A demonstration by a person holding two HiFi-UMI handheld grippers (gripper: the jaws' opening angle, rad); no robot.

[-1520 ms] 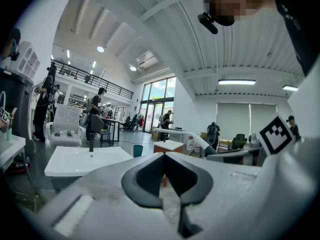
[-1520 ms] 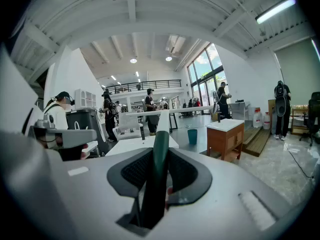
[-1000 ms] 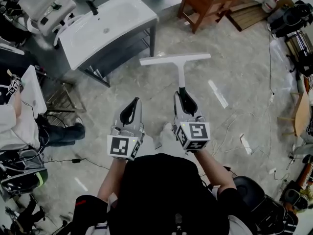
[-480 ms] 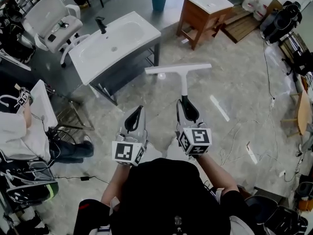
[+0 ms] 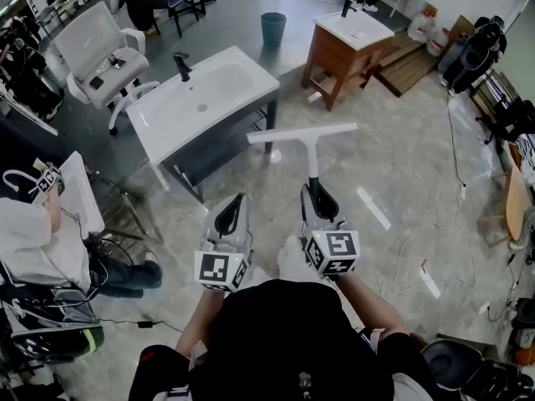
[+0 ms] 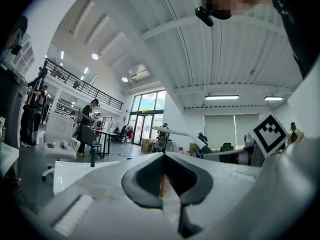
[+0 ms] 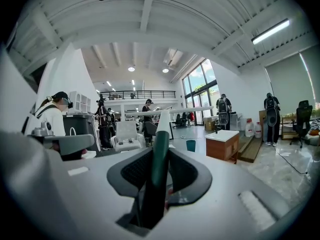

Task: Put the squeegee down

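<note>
Squeegee (image 5: 303, 132) handle end hidden, seemingly clamped, right gripper (image 5: 318, 192)

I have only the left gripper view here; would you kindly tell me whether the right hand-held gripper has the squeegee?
Observer: Yes, the right hand-held gripper is shut on the squeegee, gripping its dark green handle.
Operator: Thank you. Is the blade resting on anything?
Observer: No; in the head view the white blade lies crosswise in the air over the grey floor.
Operator: What stands beyond it?
Observer: A wooden vanity with a white top, ahead and slightly to the right.
</note>
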